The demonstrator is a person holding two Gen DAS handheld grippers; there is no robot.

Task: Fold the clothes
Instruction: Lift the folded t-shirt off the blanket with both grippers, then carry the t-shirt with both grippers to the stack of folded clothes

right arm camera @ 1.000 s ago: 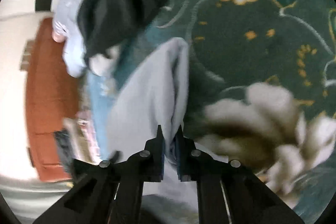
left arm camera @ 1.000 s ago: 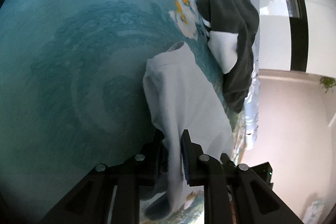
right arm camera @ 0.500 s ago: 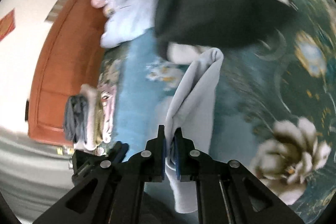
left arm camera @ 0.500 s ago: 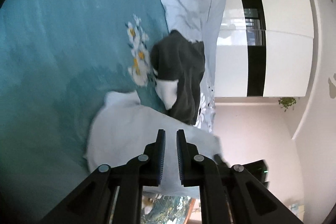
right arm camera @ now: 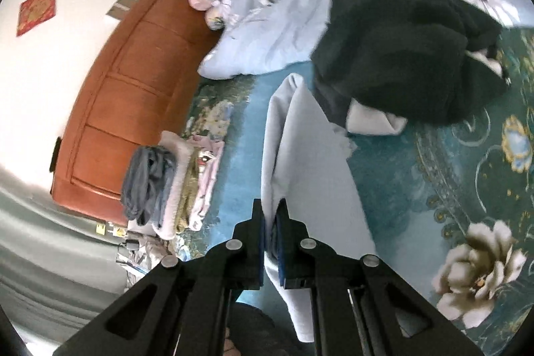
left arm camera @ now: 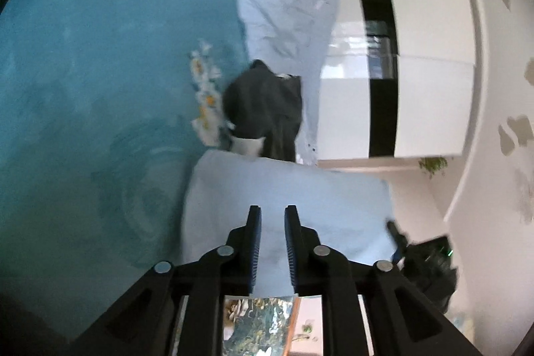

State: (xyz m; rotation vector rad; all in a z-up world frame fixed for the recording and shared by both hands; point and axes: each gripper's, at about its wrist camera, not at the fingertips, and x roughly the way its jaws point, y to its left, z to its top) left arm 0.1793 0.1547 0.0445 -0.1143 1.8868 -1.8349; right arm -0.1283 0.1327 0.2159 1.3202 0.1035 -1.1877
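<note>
- The right claw point(right arm camera: 271, 212) is clamped on an edge of the pale garment point(right arm camera: 310, 162), its two fingers pressed onto the cloth with no gap left.
- The left claw point(left arm camera: 271, 219) hangs just above the same garment point(left arm camera: 287, 189) with its fingers parted and nothing between them (the cloth shows through the gap).
- The garment lies on the bed point(right arm camera: 417, 162), over a teal cover with flower prints; in the right view it runs as a long folded strip away from the claw.
- A dark garment point(right arm camera: 404, 55) sits bunched just beyond its far end, with a white piece point(right arm camera: 373, 122) poking out underneath.
- A light blue quilt point(right arm camera: 287, 9) is heaped past that, against the brown headboard point(right arm camera: 133, 82).
- A stack of clothes point(right arm camera: 173, 186) rests near the headboard, well apart from the claws.
- A white wardrobe point(left arm camera: 430, 55) with a black stripe stands beside the bed.
</note>
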